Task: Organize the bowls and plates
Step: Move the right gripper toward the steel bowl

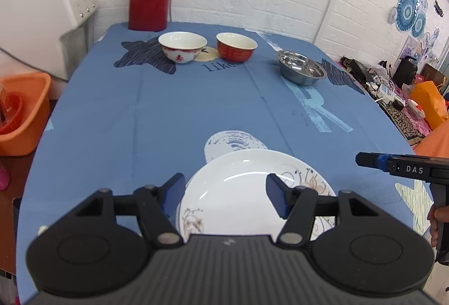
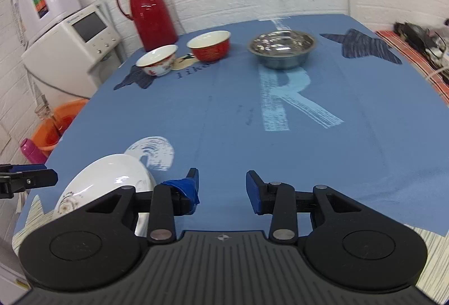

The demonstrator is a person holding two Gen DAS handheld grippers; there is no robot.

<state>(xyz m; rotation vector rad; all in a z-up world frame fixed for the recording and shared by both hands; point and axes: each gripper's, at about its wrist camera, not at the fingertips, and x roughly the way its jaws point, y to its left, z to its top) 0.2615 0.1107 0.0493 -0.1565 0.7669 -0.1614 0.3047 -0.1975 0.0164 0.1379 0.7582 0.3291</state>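
Directly beneath my left tongs (image 1: 226,194), spread wide and holding nothing, sits the white plate (image 1: 238,192), so they're nearer than my right tongs (image 2: 222,188), also open and empty, just right of it.

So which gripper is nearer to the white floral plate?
Left. The left gripper is open right over the white floral plate; the right gripper is open beside it, over bare cloth.
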